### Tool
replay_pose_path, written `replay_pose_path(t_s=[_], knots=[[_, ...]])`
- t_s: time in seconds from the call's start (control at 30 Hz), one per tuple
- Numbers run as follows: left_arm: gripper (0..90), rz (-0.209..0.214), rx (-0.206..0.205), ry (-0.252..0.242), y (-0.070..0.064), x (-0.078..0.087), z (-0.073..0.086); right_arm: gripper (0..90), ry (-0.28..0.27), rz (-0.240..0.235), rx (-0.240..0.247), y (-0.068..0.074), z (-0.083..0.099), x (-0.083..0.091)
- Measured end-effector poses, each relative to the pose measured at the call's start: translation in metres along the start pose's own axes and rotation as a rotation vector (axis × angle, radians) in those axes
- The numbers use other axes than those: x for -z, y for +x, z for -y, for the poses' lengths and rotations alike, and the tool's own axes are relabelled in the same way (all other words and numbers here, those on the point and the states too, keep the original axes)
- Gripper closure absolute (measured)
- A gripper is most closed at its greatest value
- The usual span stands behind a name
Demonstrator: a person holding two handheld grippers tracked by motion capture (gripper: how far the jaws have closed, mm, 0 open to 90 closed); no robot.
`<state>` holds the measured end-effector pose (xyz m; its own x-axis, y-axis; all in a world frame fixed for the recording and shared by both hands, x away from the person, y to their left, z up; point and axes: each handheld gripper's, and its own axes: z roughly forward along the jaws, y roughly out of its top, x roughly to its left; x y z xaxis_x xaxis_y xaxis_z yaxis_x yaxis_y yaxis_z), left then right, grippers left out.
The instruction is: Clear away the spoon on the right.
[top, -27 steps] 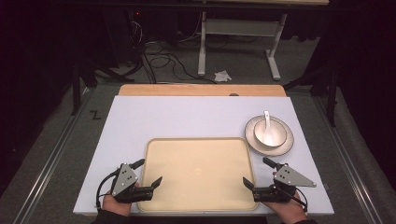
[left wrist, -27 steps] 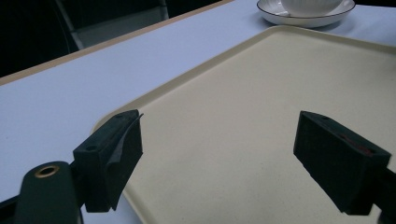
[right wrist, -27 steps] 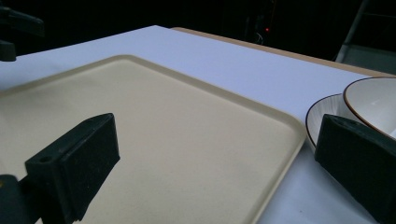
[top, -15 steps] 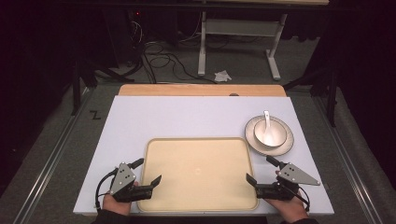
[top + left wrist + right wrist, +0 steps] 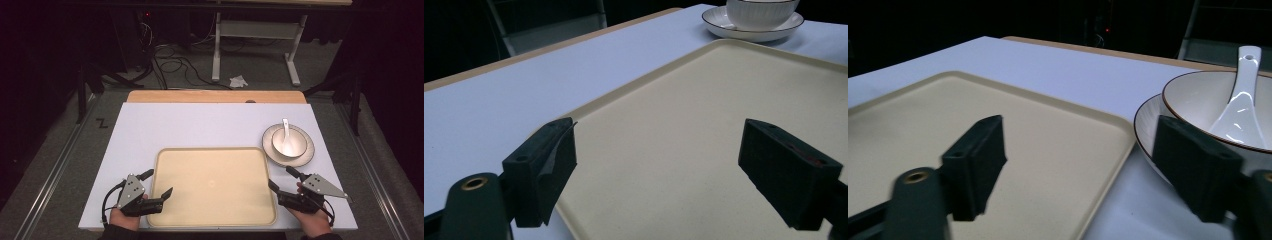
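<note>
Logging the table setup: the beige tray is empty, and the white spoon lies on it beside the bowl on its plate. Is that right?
Not quite. The tray is empty, but the white spoon sits inside the bowl, which stands on the plate beside the tray. The high view and the right gripper view both show it.

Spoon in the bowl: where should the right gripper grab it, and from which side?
Take the spoon by its handle, probably from above. In the high view the handle leans on the far rim of the bowl, pointing away from the person, while its scoop lies down inside. The right gripper is open, near the plate.
</note>
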<state>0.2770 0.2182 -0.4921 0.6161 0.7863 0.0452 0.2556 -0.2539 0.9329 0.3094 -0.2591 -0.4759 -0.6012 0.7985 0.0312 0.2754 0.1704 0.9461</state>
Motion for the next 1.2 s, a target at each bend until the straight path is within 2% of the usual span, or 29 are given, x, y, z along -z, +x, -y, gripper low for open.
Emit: replay_pose_path(t_s=[0.03, 0.1, 0.17, 0.27, 0.4, 0.47, 0.53, 0.7, 0.77, 0.83, 0.93, 1.07, 1.2], knots=[[15.9, 0.000, 0.000, 0.000, 0.000, 0.000, 0.000, 34.5, -0.007, 0.000, -0.010, -0.001, -0.001, 0.001], [15.9, 0.002, -0.001, -0.001, 0.000, 0.000, 0.000, 38.0, -0.010, 0.002, -0.006, -0.001, -0.001, 0.002], [15.9, 0.005, -0.004, 0.000, -0.001, 0.000, 0.000, 47.6, -0.025, 0.019, -0.011, -0.002, -0.002, 0.004], [15.9, 0.010, -0.005, -0.001, -0.002, -0.001, 0.000, 52.8, -0.029, 0.007, -0.034, -0.002, -0.003, 0.004], [15.9, 0.011, -0.006, 0.001, -0.002, -0.001, 0.000, 57.0, -0.042, 0.020, -0.026, -0.003, -0.007, 0.005], [15.9, 0.012, -0.005, -0.001, -0.001, 0.000, 0.000, 61.7, -0.026, 0.052, -0.005, -0.007, -0.016, 0.001], [15.9, 0.013, -0.005, 0.000, -0.001, 0.000, 0.000, 63.0, -0.021, 0.056, 0.003, -0.009, -0.020, 0.000], [15.9, 0.012, 0.003, -0.007, 0.000, 0.001, 0.000, 68.1, 0.016, 0.084, 0.000, -0.027, -0.038, -0.016], [15.9, 0.009, 0.001, -0.012, 0.000, 0.001, -0.001, 74.5, 0.039, 0.110, -0.007, -0.040, -0.049, -0.027], [15.9, 0.011, 0.003, -0.012, 0.000, 0.001, -0.001, 76.2, 0.045, 0.117, -0.014, -0.045, -0.052, -0.031], [15.9, 0.012, 0.001, -0.015, 0.000, 0.001, -0.001, 89.1, 0.074, 0.154, -0.027, -0.058, -0.058, -0.041], [15.9, 0.013, 0.004, -0.014, 0.001, 0.001, -0.001, 90.0, 0.119, 0.207, -0.024, -0.072, -0.067, -0.054], [15.9, 0.014, 0.001, -0.013, 0.001, 0.001, -0.001, 90.0, 0.150, 0.229, -0.022, -0.080, -0.075, -0.068]])
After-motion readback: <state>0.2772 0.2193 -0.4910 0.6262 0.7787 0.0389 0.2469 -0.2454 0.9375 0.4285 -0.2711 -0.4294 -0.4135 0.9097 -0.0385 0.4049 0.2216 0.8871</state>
